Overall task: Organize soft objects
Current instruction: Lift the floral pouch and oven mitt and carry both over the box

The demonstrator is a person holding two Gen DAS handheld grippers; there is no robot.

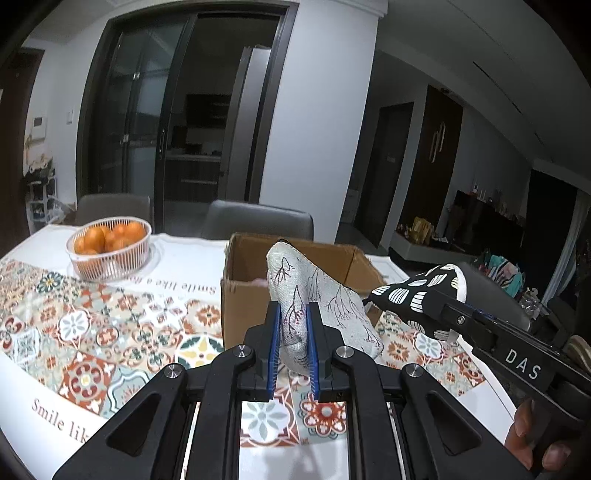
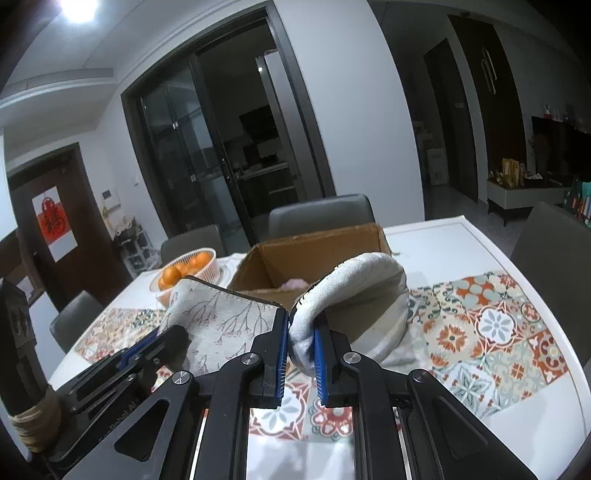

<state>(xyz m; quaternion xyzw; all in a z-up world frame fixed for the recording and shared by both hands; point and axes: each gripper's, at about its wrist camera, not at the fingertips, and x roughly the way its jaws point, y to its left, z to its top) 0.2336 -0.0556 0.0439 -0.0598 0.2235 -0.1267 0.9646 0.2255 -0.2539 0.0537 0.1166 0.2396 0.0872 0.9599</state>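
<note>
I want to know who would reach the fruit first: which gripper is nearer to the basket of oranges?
Left. The left gripper, shut on the grey branch-print mitt, is on the same side of the cardboard box as the basket of oranges; the right gripper, shut on the black-and-white mitt, is farther away.

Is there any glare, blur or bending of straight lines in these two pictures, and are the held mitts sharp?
Left wrist view: door frames bow from the fisheye, corners go dark, no glare; the grey mitt in the left gripper is sharp. Right wrist view: a ceiling light flares at the top left; the white mitt in the right gripper stays sharp.
</note>
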